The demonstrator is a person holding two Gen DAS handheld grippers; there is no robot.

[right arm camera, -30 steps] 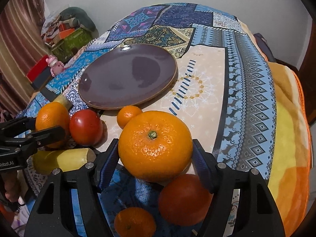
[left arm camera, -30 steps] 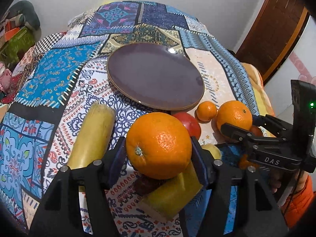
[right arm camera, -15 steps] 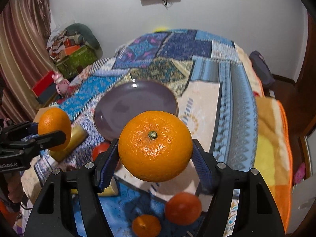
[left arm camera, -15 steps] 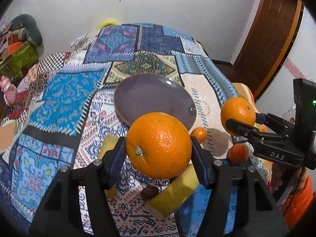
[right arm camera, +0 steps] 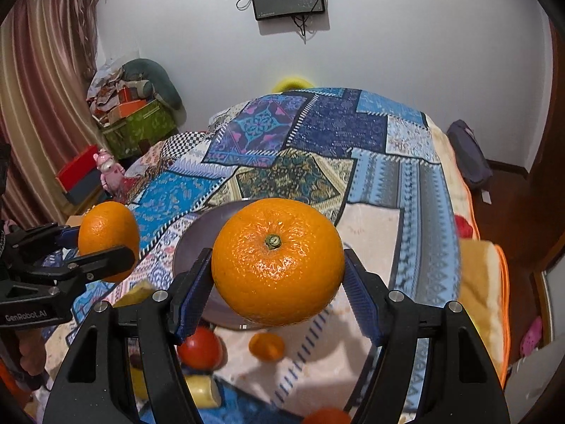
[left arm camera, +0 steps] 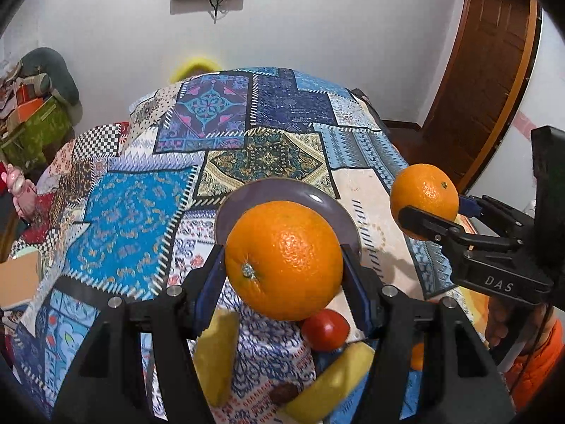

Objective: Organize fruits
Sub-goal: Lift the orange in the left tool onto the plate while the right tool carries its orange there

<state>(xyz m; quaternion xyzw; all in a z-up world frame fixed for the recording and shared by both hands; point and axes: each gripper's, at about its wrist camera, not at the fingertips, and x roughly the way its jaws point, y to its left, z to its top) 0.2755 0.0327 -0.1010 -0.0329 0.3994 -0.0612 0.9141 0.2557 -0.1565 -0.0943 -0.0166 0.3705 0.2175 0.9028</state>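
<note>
Left wrist view: left gripper is clamped on a large orange, blue pads pressed to both its sides, fruit held up in the air well clear of the patchwork quilt. The purple plate sits beyond and below it, mostly hidden behind the fruit; what shows of its surface looks bare. Under the jaws: a red tomato and two yellow pieces on the cloth, and a small dark item I can't identify. Off to the right, the right gripper holds a second orange at a similar height. Right wrist view: right gripper is closed on that second orange, stem facing the camera, also airborne above the near rim of the plate. The left gripper is visible at the left with its orange pinched between the fingers. Still on the quilt: tomato, a small mandarin, another orange fruit at the bottom edge. Judgement: step in hand is the carry phase, both oranges lifted, nothing placed yet. Next move calls for bringing each one forward and down onto the plate, spaced apart so the two grippers don't collide, and opening only once the fruit rests on the surface, since round fruit will roll off that shallow rim.
</note>
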